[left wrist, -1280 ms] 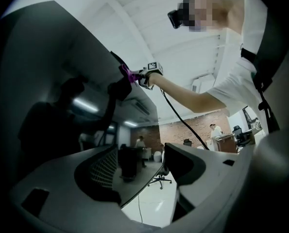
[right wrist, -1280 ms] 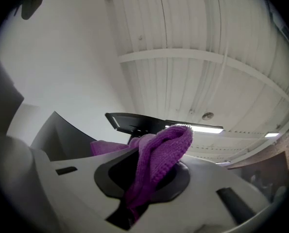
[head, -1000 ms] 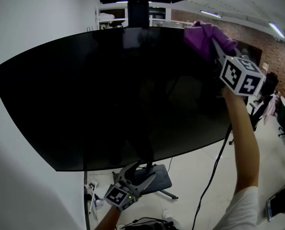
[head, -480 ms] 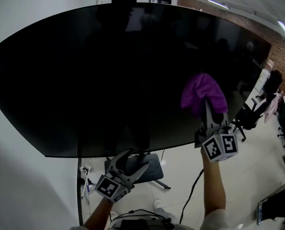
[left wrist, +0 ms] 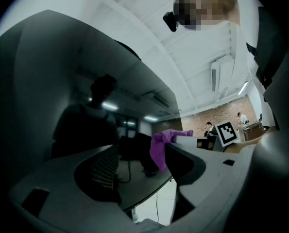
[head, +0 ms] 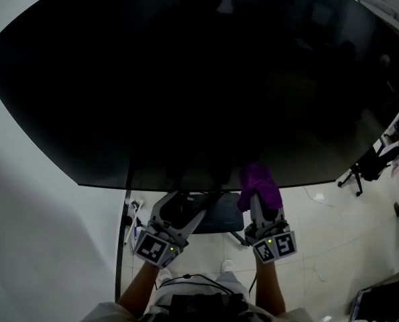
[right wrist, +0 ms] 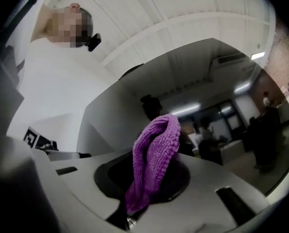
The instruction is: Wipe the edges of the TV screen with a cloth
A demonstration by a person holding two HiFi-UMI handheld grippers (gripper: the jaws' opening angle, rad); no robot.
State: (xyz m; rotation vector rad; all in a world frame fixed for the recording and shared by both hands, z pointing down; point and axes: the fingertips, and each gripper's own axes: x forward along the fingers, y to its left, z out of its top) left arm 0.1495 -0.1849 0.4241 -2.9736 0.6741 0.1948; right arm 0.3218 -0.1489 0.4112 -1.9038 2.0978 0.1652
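The big dark TV screen (head: 186, 79) fills the head view, and its bottom edge runs just above both grippers. My right gripper (head: 258, 203) is shut on a purple cloth (head: 257, 182) that touches the bottom edge right of centre. In the right gripper view the cloth (right wrist: 154, 154) sticks up between the jaws of that gripper (right wrist: 149, 181), with the screen (right wrist: 212, 76) beyond. My left gripper (head: 181, 206) is held open and empty below the edge. In the left gripper view, the cloth (left wrist: 161, 147) shows past the open left gripper (left wrist: 140, 165) under the screen (left wrist: 57, 76).
The TV stand's dark base (head: 216, 219) rests on the tiled floor between the grippers. Cables and a power strip (head: 129, 231) lie to the left of it. A white wall (head: 38, 233) is on the left. Office chairs (head: 373, 161) stand at the right.
My right gripper has carried the cloth from the TV's top right corner down to the bottom edge. The head view has tilted down. The left gripper stays open under the TV.
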